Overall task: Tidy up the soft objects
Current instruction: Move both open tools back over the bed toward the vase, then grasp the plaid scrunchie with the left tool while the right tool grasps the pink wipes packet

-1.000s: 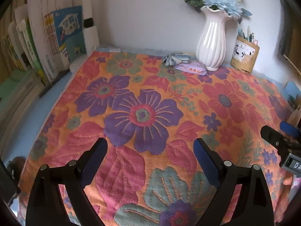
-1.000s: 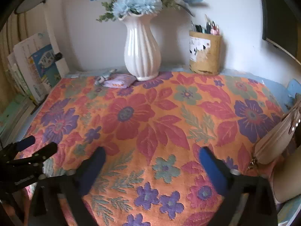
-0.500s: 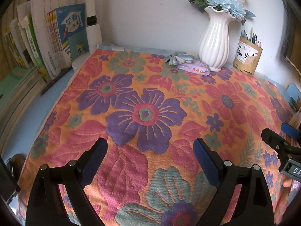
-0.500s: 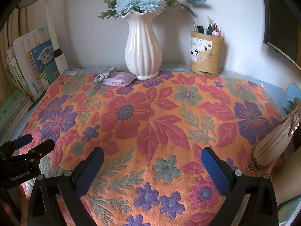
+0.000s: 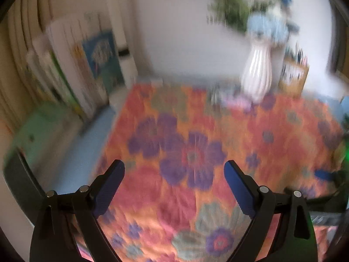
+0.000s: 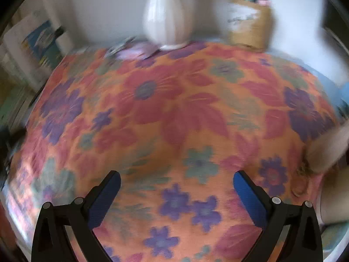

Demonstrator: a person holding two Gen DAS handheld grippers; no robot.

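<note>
A: Left wrist view: heavy motion blur. The white vase (image 5: 258,74) and flowers (image 5: 259,15) at upper right are smeared, the books (image 5: 87,69) at left unreadable. Only the left gripper (image 5: 174,174) at bottom stays sharp.

B: Right wrist view is equally soft. The floral cloth (image 6: 174,113) streaks toward the edges; the pen holder (image 6: 250,26) at top right is a smudge. The right gripper (image 6: 176,185) is crisp.

A: Lighting is soft and even, daylight-like, with a bright wall up top. No hard shadows; faint sheen on the vase.

B: Fisheye bends the cloth edges, and there is dark vignetting in all corners.
</note>
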